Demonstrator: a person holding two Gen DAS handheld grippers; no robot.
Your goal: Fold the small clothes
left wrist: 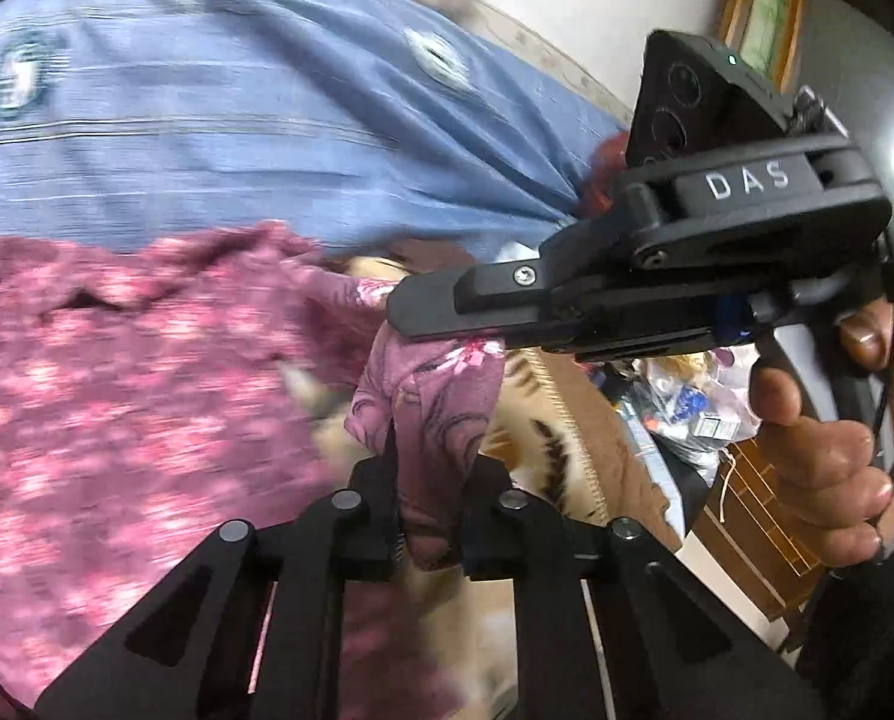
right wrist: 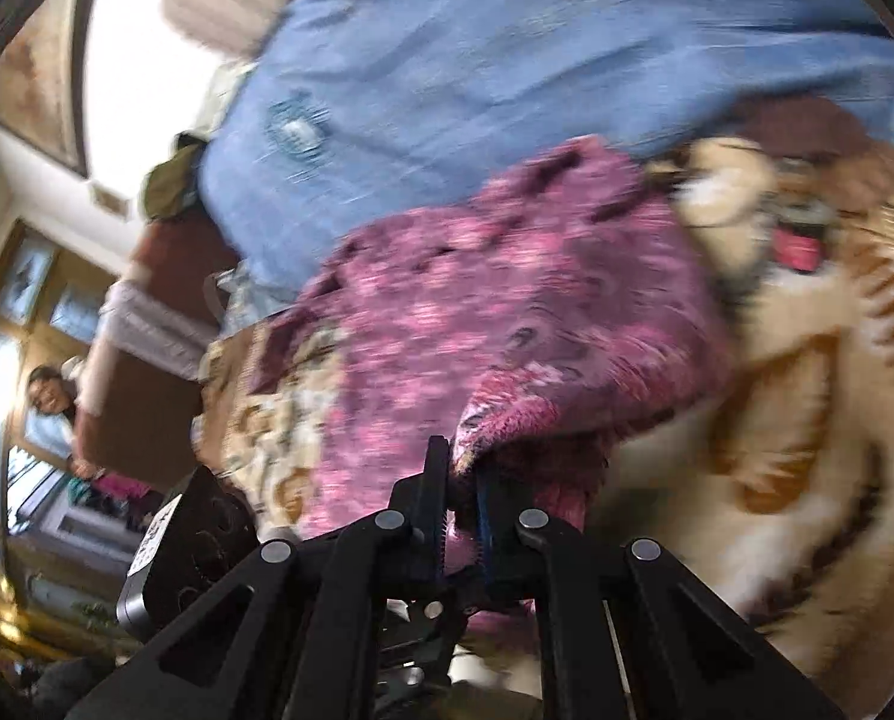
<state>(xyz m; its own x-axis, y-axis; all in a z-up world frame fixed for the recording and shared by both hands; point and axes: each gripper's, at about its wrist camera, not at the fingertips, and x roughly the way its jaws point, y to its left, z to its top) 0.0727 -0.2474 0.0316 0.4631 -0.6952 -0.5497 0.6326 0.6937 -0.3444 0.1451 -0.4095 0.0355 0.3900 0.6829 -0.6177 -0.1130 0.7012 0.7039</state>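
Both views motion-blurred, print on the cloth mostly smeared. My left gripper (left wrist: 429, 516) is pinched onto a fold of the pink garment (left wrist: 147, 396); the fold stands up between the fingers (left wrist: 381, 504), sharp there, blurred everywhere else. My right gripper (right wrist: 462, 516) is clamped on another edge of the garment (right wrist: 477, 324), cloth bunched over the fingertips so the tips are partly hidden. From the left view the right gripper (left wrist: 447, 324) also comes in from the side, its tip touching the same cloth, with my hand (left wrist: 831, 456) on its grip. The garment lies on a tiger-print blanket (right wrist: 795, 420), mostly covered in the left view. Blue cloth (left wrist: 255, 138) just behind, touching the pink edge; can't tell what it is. Bag (left wrist: 693, 402) past the blanket, contents unreadable. Bystander (right wrist: 51, 402) at far left edge, blurred.
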